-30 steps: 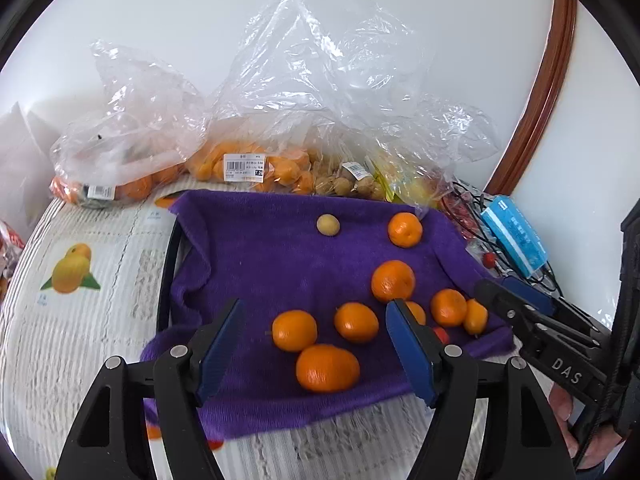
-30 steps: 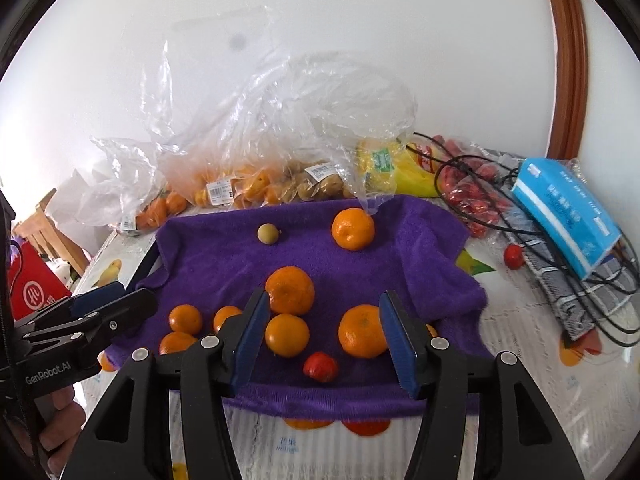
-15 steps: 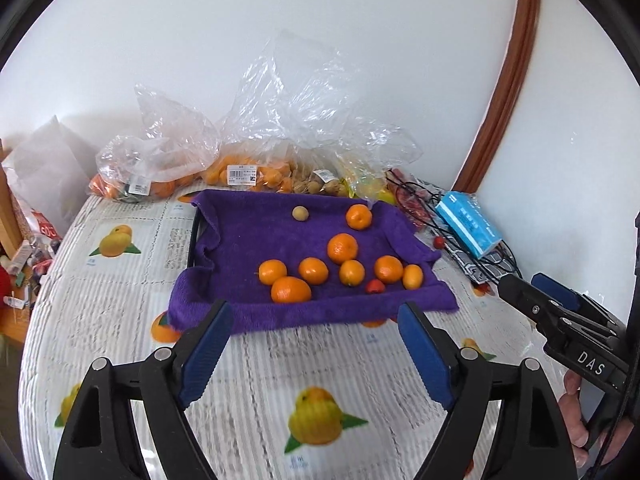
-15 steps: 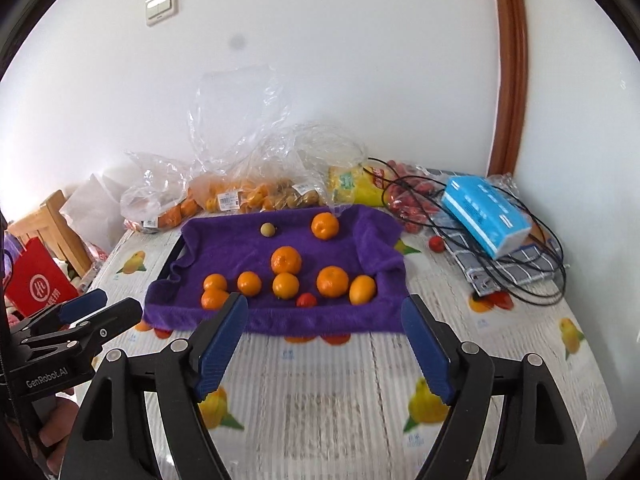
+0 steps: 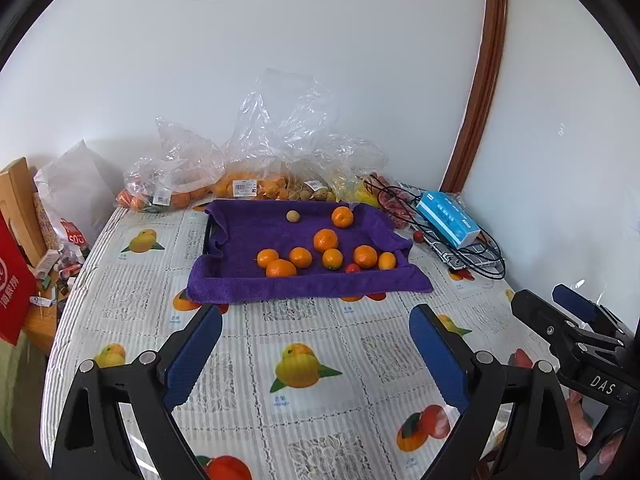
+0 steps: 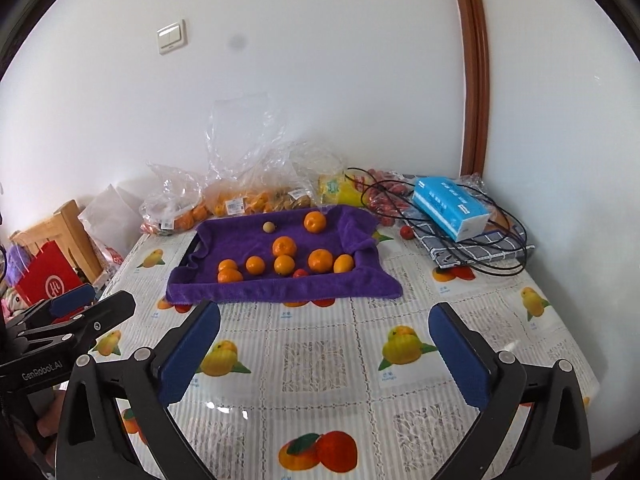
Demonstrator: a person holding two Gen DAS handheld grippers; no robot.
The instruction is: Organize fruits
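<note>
- The left gripper (image 5: 316, 354) hangs over the near part of the table (image 5: 312, 332), its jaws opening and already spread wide, nothing between the blue pads and nothing touched
- The right gripper (image 6: 326, 354) hovers beside it over the same fruit-print tablecloth, jaws also opening, at full spread and empty
- Towards the table's far edge a tray draped in a purple towel (image 5: 304, 286) holds the fruit: a row of oranges (image 5: 281, 268) along its near rim, one small red fruit (image 5: 352, 267) among them, another orange (image 5: 342, 216) at the far right corner and a pale round fruit (image 5: 292, 216) near the far rim
- Behind the tray, against the wall, clear plastic bags (image 5: 240, 184) lie with more orange fruit inside
- At the table's far right corner a blue tissue pack (image 6: 450, 206) rests on folded checked cloth amid black cables (image 6: 492, 240), with a loose red fruit (image 6: 407, 231) just beside them
- The tray sits well ahead of both grippers, apart from the fingertips, bare tablecloth between
</note>
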